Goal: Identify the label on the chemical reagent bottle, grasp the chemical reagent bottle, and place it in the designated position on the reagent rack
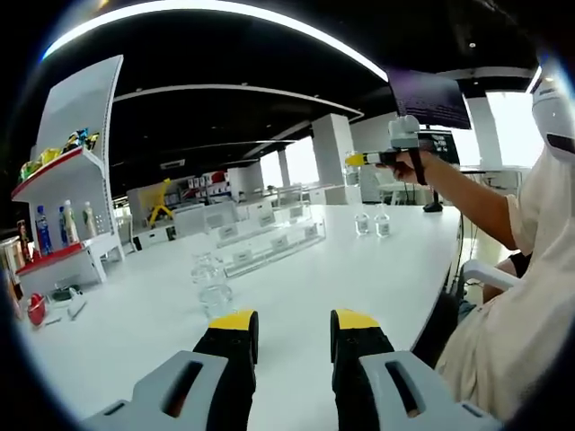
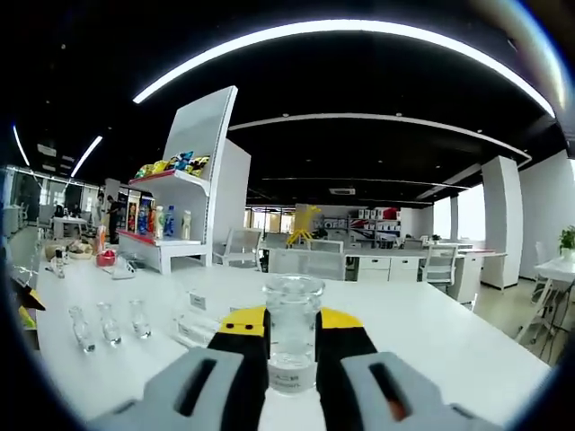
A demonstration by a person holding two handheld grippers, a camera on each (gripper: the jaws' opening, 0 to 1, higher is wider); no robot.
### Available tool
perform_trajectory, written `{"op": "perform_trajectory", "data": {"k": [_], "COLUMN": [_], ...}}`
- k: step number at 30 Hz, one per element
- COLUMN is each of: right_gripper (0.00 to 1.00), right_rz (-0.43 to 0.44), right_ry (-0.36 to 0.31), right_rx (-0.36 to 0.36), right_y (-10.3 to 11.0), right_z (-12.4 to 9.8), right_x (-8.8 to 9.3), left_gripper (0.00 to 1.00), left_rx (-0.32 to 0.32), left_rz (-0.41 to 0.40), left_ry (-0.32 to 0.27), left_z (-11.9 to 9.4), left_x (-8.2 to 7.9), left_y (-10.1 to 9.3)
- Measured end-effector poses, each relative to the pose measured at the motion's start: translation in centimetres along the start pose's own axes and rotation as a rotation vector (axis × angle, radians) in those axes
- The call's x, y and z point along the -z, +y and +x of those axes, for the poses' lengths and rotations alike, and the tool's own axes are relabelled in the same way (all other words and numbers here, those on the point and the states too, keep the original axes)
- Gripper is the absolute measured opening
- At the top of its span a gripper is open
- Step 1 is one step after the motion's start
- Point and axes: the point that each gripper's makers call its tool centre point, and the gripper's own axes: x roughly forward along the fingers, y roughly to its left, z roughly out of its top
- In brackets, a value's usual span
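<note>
Black ceiling with curved light strips (image 2: 332, 40), white pillars (image 1: 332, 148), bright windows (image 1: 517, 121).

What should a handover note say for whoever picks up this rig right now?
Right gripper: shut on a clear reagent bottle, held up above the white table; its label is too small to read.
Left gripper: open, holding nothing, over the table.
Clear reagent rack sits mid-table; more bottles stand near it.
Done: the grasp. Left: place the bottle in its rack slot.

R gripper (image 2: 292, 346) clamps clear reagent bottle (image 2: 292, 334), upright, above white table (image 2: 431, 337); three small vials (image 2: 110, 323) at left; shelf unit (image 2: 193, 193) behind.
</note>
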Motion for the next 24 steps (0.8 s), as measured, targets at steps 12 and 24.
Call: {"op": "perform_trajectory", "data": {"k": [12, 24], "right_gripper": [0.19, 0.19], "right_rz": [-0.056, -0.018], "right_ry": [-0.001, -0.029], "right_rx": [-0.014, -0.016], "right_y": [0.6, 0.6], "right_z": [4.3, 7.6], "right_x": [-1.4, -2.4], "left_gripper": [0.32, 0.32], "left_rx": [0.009, 0.016], "left_rz": [0.015, 0.014], "left_ry": [0.011, 0.016], "left_z": [0.3, 0.7], "left_x": [-0.4, -0.4], "left_y": [-0.4, -0.3]}}
